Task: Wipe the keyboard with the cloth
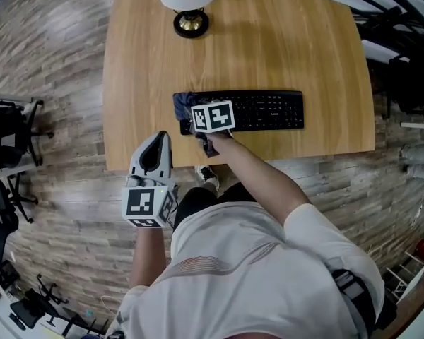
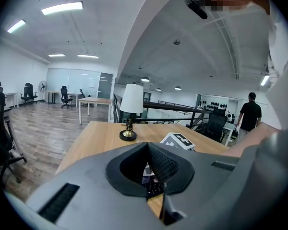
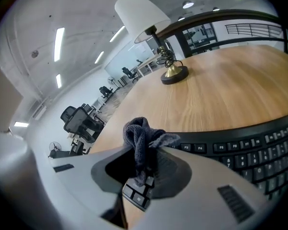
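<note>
One end of the black full-size keyboard [image 1: 268,110] is all your dark grey cloth [image 1: 184,104] touches right now. It sits bunched on the far-left corner, over the first keys. From that placing I'd judge the wipe is at the limit of a pass. No view shows which keys have already been gone over, so treat the whole run of keys toward the keyboard's right end as work left to do.

Your right claw [image 1: 195,122] is pinching the cloth. The right gripper view shows the fabric [image 3: 139,133] squeezed between the two jaws and standing up in a crumpled knot above them. The keys [image 3: 259,147] run off to the right beneath it. That arm reaches forward from your body over the keyboard's near edge and slants toward its left end, with the claw tilted down onto the keys.

Your left claw [image 1: 160,138] hangs off the light wooden table [image 1: 304,41], short of the keyboard's near-left corner (taking no part in the job). It points forward. Its jaws [image 2: 151,169] are pressed together on nothing.
</note>
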Demonstrator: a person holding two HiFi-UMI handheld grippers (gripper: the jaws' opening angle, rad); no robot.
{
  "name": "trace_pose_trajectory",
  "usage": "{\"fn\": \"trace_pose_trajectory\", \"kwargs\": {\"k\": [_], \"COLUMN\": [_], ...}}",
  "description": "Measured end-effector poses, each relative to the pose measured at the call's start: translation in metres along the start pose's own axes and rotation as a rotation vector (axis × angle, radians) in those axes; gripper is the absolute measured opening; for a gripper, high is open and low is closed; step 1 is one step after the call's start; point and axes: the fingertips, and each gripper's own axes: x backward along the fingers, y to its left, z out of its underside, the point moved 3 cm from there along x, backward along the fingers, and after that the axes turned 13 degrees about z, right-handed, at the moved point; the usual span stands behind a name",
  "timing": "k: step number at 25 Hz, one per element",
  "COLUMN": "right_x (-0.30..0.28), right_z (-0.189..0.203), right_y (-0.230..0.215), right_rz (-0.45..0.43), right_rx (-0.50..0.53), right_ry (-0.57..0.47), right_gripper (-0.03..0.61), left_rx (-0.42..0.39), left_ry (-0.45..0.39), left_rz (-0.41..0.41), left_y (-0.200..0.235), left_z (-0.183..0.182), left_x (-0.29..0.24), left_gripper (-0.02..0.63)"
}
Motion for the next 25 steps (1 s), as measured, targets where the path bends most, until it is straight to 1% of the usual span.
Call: {"fn": "trace_pose_trajectory", "kwargs": {"k": [4, 8, 15, 19, 25], "right_x": [0.01, 0.025, 0.063, 0.086, 0.119], "right_z": [0.001, 0.004, 0.007, 0.01, 0.013], "right_y": [-0.022, -0.053, -0.128, -0.174, -0.243], "right_rz": [0.015, 0.05, 0.119, 0.173, 0.225], "right_rx": [-0.007, -0.03, -0.106, -0.131, -0.182], "right_ry": [-0.009, -0.019, -0.051, -0.072, -0.087], "right_gripper": [0.138, 0.138, 0.137, 0.135, 0.135], "left_rx": [-0.004, -0.018, -0.038, -0.051, -0.064], "left_ry": [-0.01, -0.012, -0.009, -0.003, 0.011], "left_rz": [0.012, 0.036, 0.086, 0.122, 0.175], "left_y": [-0.008, -0.02, -0.055, -0.078, -0.115], "left_z": [-0.006, -0.014, -0.026, -0.033, -0.038], "left_x": [-0.012, -0.026, -0.06, -0.084, -0.124], "left_gripper": [0.014, 0.014, 0.014, 0.014, 0.014]}}
